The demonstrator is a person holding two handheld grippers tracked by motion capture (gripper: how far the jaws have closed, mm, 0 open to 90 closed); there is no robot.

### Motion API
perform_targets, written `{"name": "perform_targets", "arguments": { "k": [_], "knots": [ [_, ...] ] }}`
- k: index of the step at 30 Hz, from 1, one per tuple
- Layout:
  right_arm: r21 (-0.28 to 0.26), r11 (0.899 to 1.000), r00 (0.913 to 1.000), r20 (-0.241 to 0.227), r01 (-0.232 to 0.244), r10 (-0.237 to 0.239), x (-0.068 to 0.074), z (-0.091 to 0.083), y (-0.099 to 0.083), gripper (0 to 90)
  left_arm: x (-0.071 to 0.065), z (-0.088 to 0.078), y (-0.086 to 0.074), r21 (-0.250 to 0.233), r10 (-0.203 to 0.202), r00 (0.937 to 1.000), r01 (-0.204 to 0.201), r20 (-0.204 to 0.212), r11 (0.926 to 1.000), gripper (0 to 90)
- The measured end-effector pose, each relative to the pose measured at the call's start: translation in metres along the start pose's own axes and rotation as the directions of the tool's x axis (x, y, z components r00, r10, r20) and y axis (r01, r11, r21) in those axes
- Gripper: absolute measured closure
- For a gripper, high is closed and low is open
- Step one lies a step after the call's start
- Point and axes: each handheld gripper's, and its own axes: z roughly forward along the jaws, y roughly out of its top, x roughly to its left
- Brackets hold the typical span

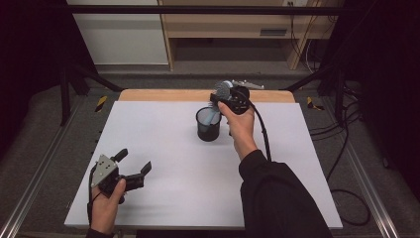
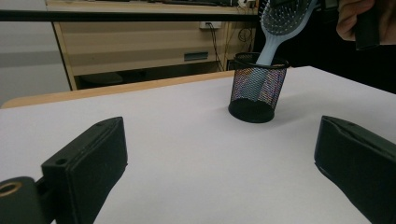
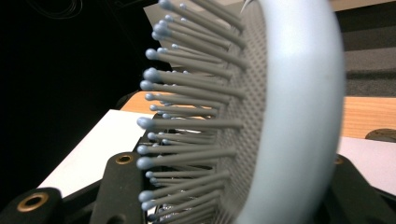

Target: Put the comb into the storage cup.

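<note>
Lowering: pale blue hairbrush (image 1: pixel 221 94) handle-first into black mesh cup (image 1: pixel 208 125), likely for upright storage.
Right hand-held gripper (image 1: pixel 225 95): above cup, pinching brush head, bristles against one jaw, smooth back against the other; head grip leaves handle free to enter.
Hairbrush: handle inside cup, tilted against rim, head above rim.
Mesh cup: upright on white counter (image 1: pixel 168 163), toward far edge.
Left hand-held gripper (image 1: pixel 132 162): well apart from cup, near front corner, jaws spread, nothing between; parked clear of the insertion.
Next, judged: release once handle bottoms out.
</note>
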Motion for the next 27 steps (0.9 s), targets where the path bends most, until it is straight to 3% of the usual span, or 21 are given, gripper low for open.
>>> {"name": "perform_targets", "arguments": {
  "k": [7, 27],
  "knots": [
    [-0.002, 1.000, 0.9997, -0.007, -0.022, 0.022, -0.0014, 0.0009, -0.0016, 49.5, -0.0009, 0.0005, 0.0000, 0.002, 0.003, 1.0000, -0.003, 0.003, 1.0000, 2.7],
    [0.007, 1.000, 0.9997, -0.005, -0.026, 0.026, -0.0025, 0.0051, -0.0079, 49.3, 0.0000, 0.0001, 0.0001, 0.001, 0.002, 1.0000, -0.002, 0.002, 1.0000, 2.7]
  ]
}}
